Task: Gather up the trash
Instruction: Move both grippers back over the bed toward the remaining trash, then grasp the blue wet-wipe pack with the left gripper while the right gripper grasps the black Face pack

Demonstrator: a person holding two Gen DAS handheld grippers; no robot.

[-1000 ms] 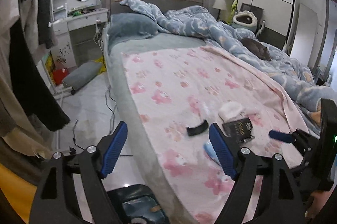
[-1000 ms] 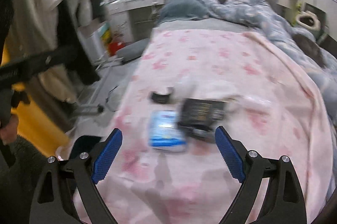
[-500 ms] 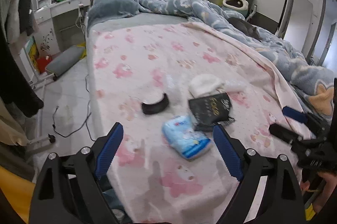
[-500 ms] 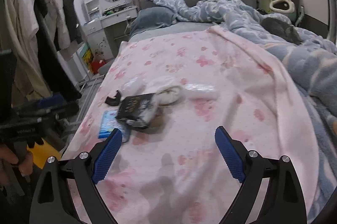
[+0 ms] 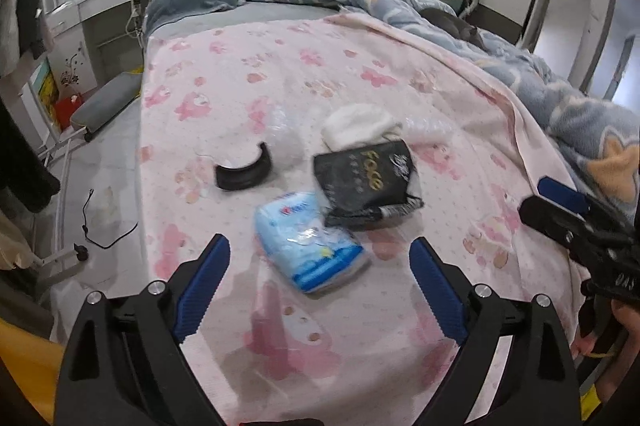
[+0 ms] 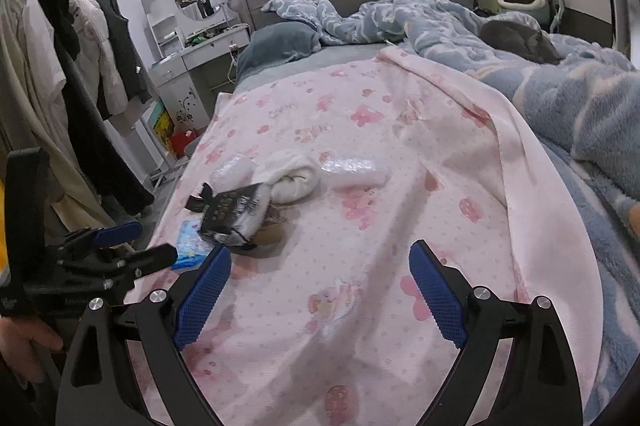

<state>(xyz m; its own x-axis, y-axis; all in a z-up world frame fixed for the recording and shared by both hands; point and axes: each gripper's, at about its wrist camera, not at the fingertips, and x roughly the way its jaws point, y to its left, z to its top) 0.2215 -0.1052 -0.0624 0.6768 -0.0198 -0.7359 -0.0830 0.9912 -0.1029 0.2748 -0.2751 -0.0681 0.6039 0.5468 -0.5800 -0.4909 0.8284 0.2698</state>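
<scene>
Left gripper: jaws spread, empty, just short of the blue tissue pack. Right gripper: likewise spread, empty. Best approach, I'd say: straddle the pack squarely, clear of the black "face" packet overlapping its far corner.

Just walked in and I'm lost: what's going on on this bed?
A person holds a gripper in each hand over the pink blanket, collecting trash. Both the left gripper and right gripper are open and empty. A blue packet, black pouch, black curved piece, white wad and clear plastic lie ungrabbed; the left gripper is nearest the blue packet.
</scene>
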